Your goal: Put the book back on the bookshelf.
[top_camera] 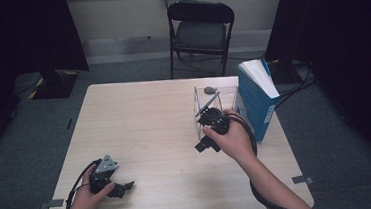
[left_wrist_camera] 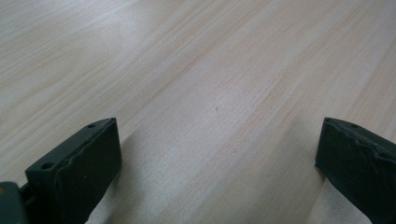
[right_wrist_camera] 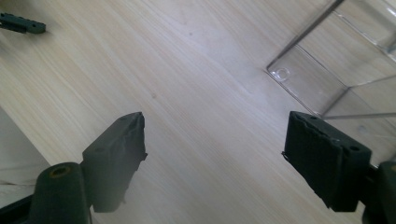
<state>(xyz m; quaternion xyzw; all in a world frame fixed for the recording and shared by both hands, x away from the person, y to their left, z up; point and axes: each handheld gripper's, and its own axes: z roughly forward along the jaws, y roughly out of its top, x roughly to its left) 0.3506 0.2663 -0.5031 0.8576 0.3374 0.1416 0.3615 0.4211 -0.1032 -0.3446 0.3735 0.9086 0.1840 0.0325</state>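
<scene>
My left gripper rests low over the near left of the light wooden table, held by a hand. Its jaws stand wide open over bare wood. My right gripper is held in the other hand right of the middle, pointing down and toward the near side. It is open too, with nothing between the jaws. A clear plastic box stands just behind that hand, and its corner lies close to the right jaw. A small grey round thing sits at the box's far side.
A blue file with white pages stands upright on the table's right edge, next to the clear box. A black folding chair stands beyond the far edge. A jaw of the other gripper shows far off on the wood.
</scene>
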